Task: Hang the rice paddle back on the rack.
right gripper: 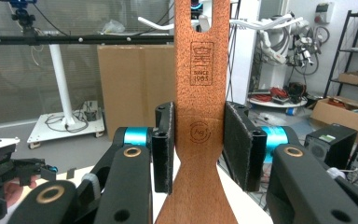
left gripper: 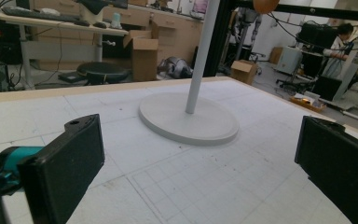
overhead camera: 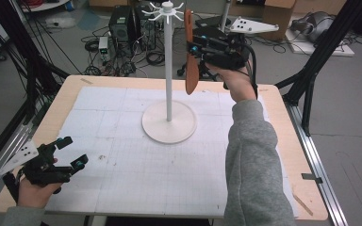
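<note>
the right claw (overhead camera: 194, 51) is raised high above the far side of the worktop (overhead camera: 273, 94), clamped on a brown wooden spatula (overhead camera: 190, 61) that hangs upright with its broad blade pointing down. in the right gripper view the two black pads press the spatula's (right gripper: 201, 93) flat handle from either side, just below a stamped crest, and the slotted top end of the handle reaches up to the white hooks (right gripper: 279, 22) of the rack. from the high view the spatula sits just to the right of the rack's white pole (overhead camera: 168, 70), its upper end level with the ring of hooks (overhead camera: 165, 10) at the top; whether the slot is actually touching a hook i cannot tell.

the rack's round white base (overhead camera: 169, 122) stands near the middle of the gridded white mat (overhead camera: 122, 179) that covers the worktop.

the left claw (overhead camera: 71, 151) rests low at the near left corner of the worktop, well apart from the rack, held in a hand in a grey sleeve. its jaws are spread wide with nothing between them; in the left gripper view they frame the mat and the rack's base (left gripper: 189, 122) beyond.
</note>
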The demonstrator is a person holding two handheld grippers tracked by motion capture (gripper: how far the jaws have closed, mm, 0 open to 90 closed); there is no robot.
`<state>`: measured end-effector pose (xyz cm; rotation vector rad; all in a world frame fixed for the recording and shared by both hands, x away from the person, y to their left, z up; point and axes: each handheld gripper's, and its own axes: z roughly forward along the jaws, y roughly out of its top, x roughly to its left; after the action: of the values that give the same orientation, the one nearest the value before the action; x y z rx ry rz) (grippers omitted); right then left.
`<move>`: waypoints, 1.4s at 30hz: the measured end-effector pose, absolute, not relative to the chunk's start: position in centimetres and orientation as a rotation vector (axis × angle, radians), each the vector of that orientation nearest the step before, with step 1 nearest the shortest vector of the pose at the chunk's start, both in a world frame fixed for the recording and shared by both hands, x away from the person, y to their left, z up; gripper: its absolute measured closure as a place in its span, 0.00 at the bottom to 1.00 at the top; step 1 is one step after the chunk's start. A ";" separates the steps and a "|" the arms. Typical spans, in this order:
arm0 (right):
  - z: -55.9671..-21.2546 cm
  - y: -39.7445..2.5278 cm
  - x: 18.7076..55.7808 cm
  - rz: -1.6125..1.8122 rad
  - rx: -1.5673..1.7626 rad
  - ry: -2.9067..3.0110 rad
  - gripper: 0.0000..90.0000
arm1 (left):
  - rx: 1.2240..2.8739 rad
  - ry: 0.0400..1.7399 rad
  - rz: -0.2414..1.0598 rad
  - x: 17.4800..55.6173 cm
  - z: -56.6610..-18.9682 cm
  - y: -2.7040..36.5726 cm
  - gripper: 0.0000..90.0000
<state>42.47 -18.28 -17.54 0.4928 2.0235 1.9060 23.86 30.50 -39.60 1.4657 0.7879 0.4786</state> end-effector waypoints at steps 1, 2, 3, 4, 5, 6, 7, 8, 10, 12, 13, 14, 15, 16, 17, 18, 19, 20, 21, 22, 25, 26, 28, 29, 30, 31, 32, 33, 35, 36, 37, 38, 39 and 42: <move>-17.5 -18.2 42.5 1.904 0.497 2.022 0.72 | 1.467 0.787 0.478 23.9 -39.6 30.5 0.02; -17.6 -18.2 42.5 1.903 0.502 2.026 0.72 | 1.469 0.790 0.477 23.9 -39.7 30.5 0.02; -17.6 -18.2 42.6 1.899 0.501 2.027 0.72 | 1.470 0.793 0.479 23.9 -39.7 30.6 0.02; -17.6 -18.1 42.6 1.897 0.503 2.026 0.72 | 1.469 0.795 0.479 23.9 -39.7 30.6 0.02; -17.7 -18.1 42.7 1.896 0.502 2.026 0.72 | 1.462 0.796 0.476 23.9 -39.7 30.6 0.02; -17.7 -18.1 42.7 1.898 0.505 2.026 0.72 | 1.462 0.796 0.477 23.9 -39.7 30.6 0.02; -17.7 -18.0 42.7 1.896 0.503 2.026 0.72 | 1.462 0.795 0.478 23.9 -39.7 30.7 0.02; -17.7 -18.0 42.7 1.894 0.509 2.023 0.72 | 1.462 0.795 0.478 23.9 -39.7 30.7 0.02; -17.7 -17.9 42.8 1.892 0.504 2.021 0.72 | 1.464 0.798 0.479 23.9 -39.7 30.7 0.02; -17.8 -17.8 42.8 1.891 0.509 2.018 0.72 | 1.466 0.798 0.478 23.9 -39.8 30.7 0.02; -17.8 -17.8 42.8 1.893 0.506 2.017 0.72 | 1.468 0.798 0.478 23.9 -39.8 30.7 0.02; -17.8 -17.8 42.8 1.893 0.504 2.019 0.72 | 1.466 0.799 0.478 23.9 -39.8 30.7 0.02; -17.7 -17.7 42.8 1.891 0.506 2.019 0.72 | 1.467 0.798 0.479 23.9 -39.8 30.7 0.02; -17.7 -17.6 42.8 1.887 0.506 2.021 0.72 | 1.467 0.798 0.479 23.9 -39.8 30.7 0.02; -17.7 -17.6 42.8 1.885 0.506 2.022 0.72 | 1.467 0.798 0.479 23.9 -39.8 30.7 0.02; -17.7 -17.5 42.8 1.884 0.509 2.019 0.72 | 1.468 0.799 0.479 23.9 -39.8 30.7 0.02; -17.6 -17.5 42.9 1.886 0.512 2.019 0.72 | 1.469 0.798 0.479 23.9 -39.8 30.7 0.02; -17.6 -17.4 42.9 1.886 0.509 2.018 0.72 | 1.469 0.798 0.479 23.9 -39.8 30.7 0.02; -17.6 -17.3 42.9 1.884 0.508 2.018 0.72 | 1.470 0.799 0.478 24.0 -39.8 30.7 0.02; -17.6 -17.3 42.9 1.883 0.508 2.020 0.72 | 1.472 0.799 0.478 24.0 -39.8 30.7 0.02; -17.8 -17.1 43.2 1.873 0.514 2.030 0.72 | 1.469 0.801 0.478 24.0 -39.9 30.7 0.02; -17.8 -17.0 43.2 1.869 0.515 2.031 0.72 | 1.468 0.801 0.478 23.9 -39.8 30.8 0.02; -18.0 -16.9 43.3 1.866 0.518 2.037 0.72 | 1.466 0.802 0.477 23.9 -39.8 30.8 0.02; -18.0 -16.8 43.3 1.863 0.517 2.039 0.72 | 1.466 0.802 0.478 23.9 -39.9 30.9 0.02; -18.1 -16.8 43.4 1.860 0.514 2.041 0.72 | 1.468 0.803 0.478 23.9 -39.9 30.9 0.02; -18.1 -16.7 43.4 1.856 0.517 2.045 0.72 | 1.470 0.803 0.478 24.0 -39.9 30.9 0.02; -18.1 -16.6 43.4 1.854 0.513 2.045 0.72 | 1.470 0.805 0.477 24.0 -39.9 30.9 0.02; -18.1 -16.6 43.4 1.855 0.512 2.045 0.72 | 1.470 0.804 0.476 24.0 -39.9 30.9 0.02; -18.2 -16.5 43.4 1.847 0.513 2.050 0.72 | 1.470 0.805 0.477 24.0 -39.9 30.9 0.02; -18.2 -16.5 43.4 1.842 0.514 2.053 0.72 | 1.470 0.806 0.477 24.0 -39.9 30.9 0.02; -18.2 -16.4 43.4 1.842 0.517 2.054 0.72 | 1.469 0.806 0.477 24.0 -39.9 30.9 0.02; -18.2 -16.4 43.4 1.839 0.519 2.053 0.72 | 1.469 0.807 0.477 24.0 -39.9 30.9 0.02; -18.2 -16.4 43.4 1.838 0.521 2.054 0.72 | 1.470 0.807 0.478 24.0 -40.0 30.9 0.02; -18.3 -16.4 43.4 1.834 0.529 2.051 0.72 | 1.470 0.809 0.477 24.0 -40.0 30.9 0.02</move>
<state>43.38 -16.43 -18.28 0.5294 2.0506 1.8340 24.00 30.89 -40.00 1.4701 0.8086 0.4768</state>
